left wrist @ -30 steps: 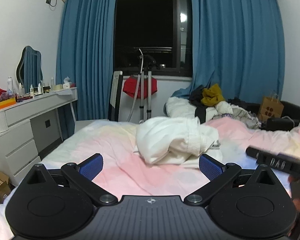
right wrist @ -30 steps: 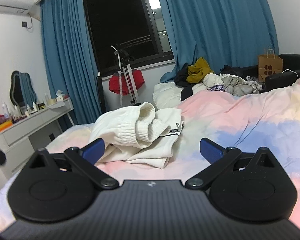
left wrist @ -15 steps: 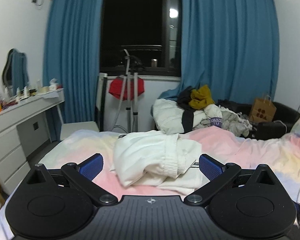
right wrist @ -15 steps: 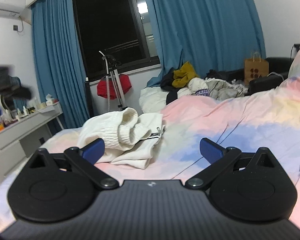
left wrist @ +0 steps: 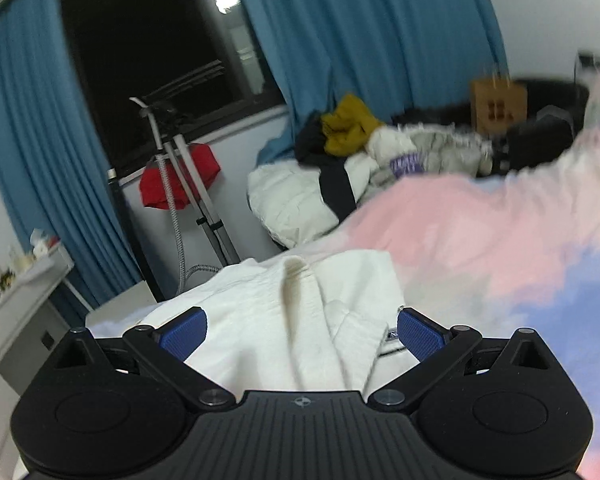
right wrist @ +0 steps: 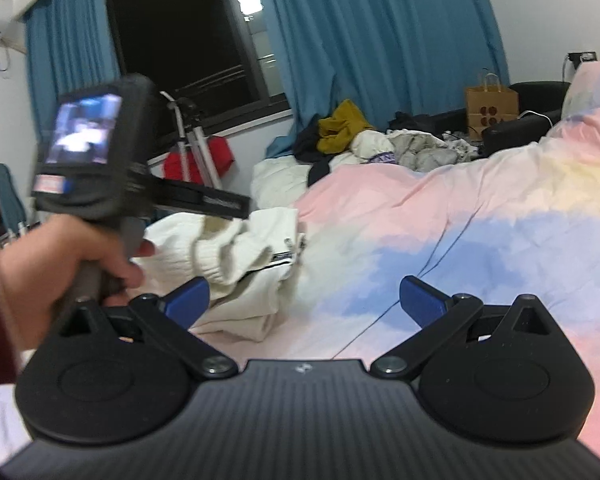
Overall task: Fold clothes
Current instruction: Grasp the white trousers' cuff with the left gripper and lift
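Pastel duvet [right wrist: 480, 216] covers the bed. White garment [left wrist: 300, 312] lies crumpled at its near left part, unfolded. Left gripper [left wrist: 300, 330] spread wide, empty, poised right over the cloth, garment between its blue pads [left wrist: 182, 332]. Right gripper [right wrist: 304, 298] likewise wide open, holding nothing, garment [right wrist: 240, 256] near its left pad. Step: approach for first grasp. Next move probably needs each gripper to find an edge or hem, pinch, then spread flat.
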Demonstrator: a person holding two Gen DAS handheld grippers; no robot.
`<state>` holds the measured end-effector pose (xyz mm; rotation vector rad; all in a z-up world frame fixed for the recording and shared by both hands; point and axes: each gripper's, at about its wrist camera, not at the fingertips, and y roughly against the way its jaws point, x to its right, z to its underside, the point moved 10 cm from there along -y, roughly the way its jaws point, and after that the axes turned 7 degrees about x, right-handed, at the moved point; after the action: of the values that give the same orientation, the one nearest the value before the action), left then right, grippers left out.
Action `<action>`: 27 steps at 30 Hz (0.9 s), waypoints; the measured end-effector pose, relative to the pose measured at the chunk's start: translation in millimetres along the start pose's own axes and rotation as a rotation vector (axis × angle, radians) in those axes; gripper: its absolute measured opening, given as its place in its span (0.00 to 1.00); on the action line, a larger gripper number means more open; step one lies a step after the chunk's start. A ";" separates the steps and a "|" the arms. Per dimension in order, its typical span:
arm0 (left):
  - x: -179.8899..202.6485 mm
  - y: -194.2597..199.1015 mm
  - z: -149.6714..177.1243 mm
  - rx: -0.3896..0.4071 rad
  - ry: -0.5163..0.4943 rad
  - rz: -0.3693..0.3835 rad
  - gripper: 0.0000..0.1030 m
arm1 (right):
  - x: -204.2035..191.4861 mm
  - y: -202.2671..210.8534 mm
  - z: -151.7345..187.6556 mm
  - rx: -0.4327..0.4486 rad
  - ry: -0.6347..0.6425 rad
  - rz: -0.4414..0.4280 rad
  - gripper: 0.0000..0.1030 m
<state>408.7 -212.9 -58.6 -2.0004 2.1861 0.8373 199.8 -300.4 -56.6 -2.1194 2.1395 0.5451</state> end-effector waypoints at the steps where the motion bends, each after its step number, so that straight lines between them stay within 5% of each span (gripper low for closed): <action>1: 2.7 -16.1 2.6 -0.010 -0.020 -0.028 0.98 | 2.1 -7.4 2.7 -0.002 -0.008 0.004 1.00; 7: 7.1 -80.6 32.7 -0.103 -0.095 -0.122 0.95 | 5.8 -36.1 24.5 -0.052 -0.018 -0.005 1.00; 12: -6.6 -83.2 32.7 -0.096 -0.058 -0.157 0.54 | -2.3 -41.2 33.1 -0.048 0.007 -0.040 1.00; 13: -11.4 -79.0 30.9 -0.096 -0.048 -0.160 0.38 | -4.0 -40.9 34.0 -0.049 0.010 -0.046 1.00; 14: -16.1 -74.8 29.0 -0.095 -0.039 -0.163 0.37 | -5.6 -40.7 34.5 -0.048 0.013 -0.051 1.00; 16: -30.8 -53.5 19.4 -0.070 -0.013 -0.169 0.30 | -8.5 -38.4 32.7 -0.032 0.023 -0.061 1.00; 17: -38.7 -40.2 13.4 -0.053 0.000 -0.170 0.07 | -9.9 -36.2 30.8 -0.018 0.030 -0.064 1.00; 27: -146.0 169.8 -0.7 0.122 0.203 -0.119 0.07 | -22.2 -16.3 17.9 0.004 -0.013 -0.135 1.00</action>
<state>272.2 -79.6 58.6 -2.2145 2.1304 0.4941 213.3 -273.5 -69.7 -2.2300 1.9707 0.5391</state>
